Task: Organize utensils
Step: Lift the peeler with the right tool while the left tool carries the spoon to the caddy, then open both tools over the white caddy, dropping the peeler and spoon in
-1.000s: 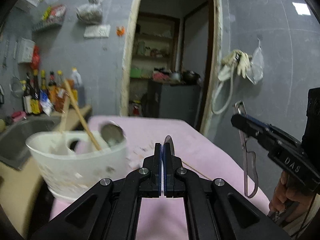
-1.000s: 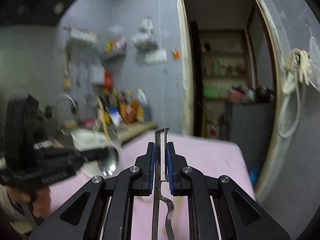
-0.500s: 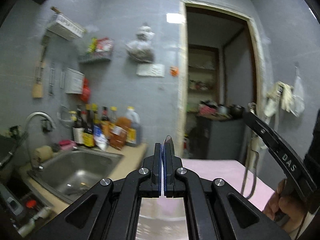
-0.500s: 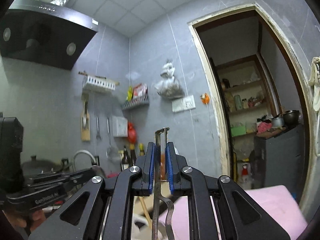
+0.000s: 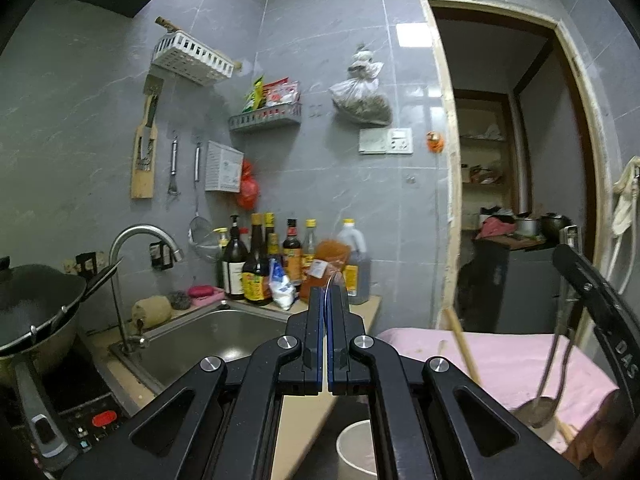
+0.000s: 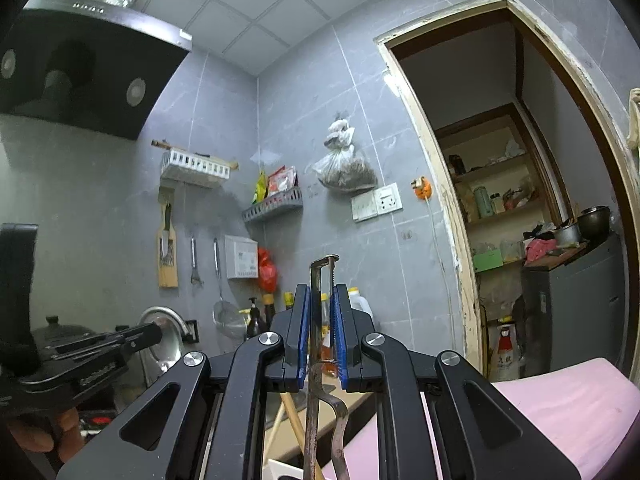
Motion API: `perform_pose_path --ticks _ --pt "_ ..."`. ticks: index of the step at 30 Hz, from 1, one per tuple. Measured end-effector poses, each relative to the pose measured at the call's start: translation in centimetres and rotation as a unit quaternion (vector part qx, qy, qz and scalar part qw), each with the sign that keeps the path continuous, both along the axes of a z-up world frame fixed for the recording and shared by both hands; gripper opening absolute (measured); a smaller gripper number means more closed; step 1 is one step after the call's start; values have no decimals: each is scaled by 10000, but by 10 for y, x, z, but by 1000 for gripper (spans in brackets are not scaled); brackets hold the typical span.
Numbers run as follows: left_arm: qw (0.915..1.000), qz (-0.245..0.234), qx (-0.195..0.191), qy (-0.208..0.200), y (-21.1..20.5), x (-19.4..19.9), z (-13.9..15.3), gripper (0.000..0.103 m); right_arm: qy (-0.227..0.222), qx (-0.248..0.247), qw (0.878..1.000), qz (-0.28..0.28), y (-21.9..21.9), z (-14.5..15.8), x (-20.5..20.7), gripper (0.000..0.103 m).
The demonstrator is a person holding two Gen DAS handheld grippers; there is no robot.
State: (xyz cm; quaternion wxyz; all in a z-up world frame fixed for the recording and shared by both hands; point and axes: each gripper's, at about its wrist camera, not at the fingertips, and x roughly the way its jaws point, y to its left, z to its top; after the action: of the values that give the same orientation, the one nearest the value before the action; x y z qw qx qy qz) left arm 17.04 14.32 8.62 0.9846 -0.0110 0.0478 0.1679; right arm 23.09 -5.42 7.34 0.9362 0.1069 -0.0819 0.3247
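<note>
In the left wrist view my left gripper (image 5: 328,292) is shut on a thin metal spoon, seen edge-on as a sliver (image 5: 329,280) above the pads. From the right wrist view that left gripper (image 6: 154,332) shows at the left with the spoon's shiny bowl (image 6: 168,346) at its tip. My right gripper (image 6: 322,292) is shut on a metal peeler (image 6: 320,276), whose handle runs down between the jaws. In the left wrist view the peeler (image 5: 560,344) hangs under the right gripper (image 5: 566,248). A white utensil holder (image 5: 356,448) with wooden sticks (image 5: 460,344) stands low in view.
A steel sink (image 5: 208,340) with a faucet (image 5: 140,236) lies ahead, with sauce bottles (image 5: 256,268) behind it. A wok (image 5: 36,304) sits on the stove at left. A pink-covered table (image 5: 500,356) is to the right, below the doorway (image 5: 512,180). Wall racks and hanging tools are above.
Both views have swung left and upward, from the pink table and white holder toward the sink and tiled wall. Both grips look unchanged.
</note>
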Motion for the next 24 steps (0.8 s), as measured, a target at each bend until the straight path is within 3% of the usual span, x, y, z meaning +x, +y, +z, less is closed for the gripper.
perform_pose_path --ticks 7,17,24 --pt "9997 50 193 160 -6 17 -28 0 64 -254 9997 -32 11 -19 7 9" --pt "9985 -364 -86 403 -7 24 -50 1 181 -678 9975 -13 21 -37 4 9" --pt "9913 -788 -897 546 6 21 -51 2 350 -705 9969 43 17 -42 6 11"
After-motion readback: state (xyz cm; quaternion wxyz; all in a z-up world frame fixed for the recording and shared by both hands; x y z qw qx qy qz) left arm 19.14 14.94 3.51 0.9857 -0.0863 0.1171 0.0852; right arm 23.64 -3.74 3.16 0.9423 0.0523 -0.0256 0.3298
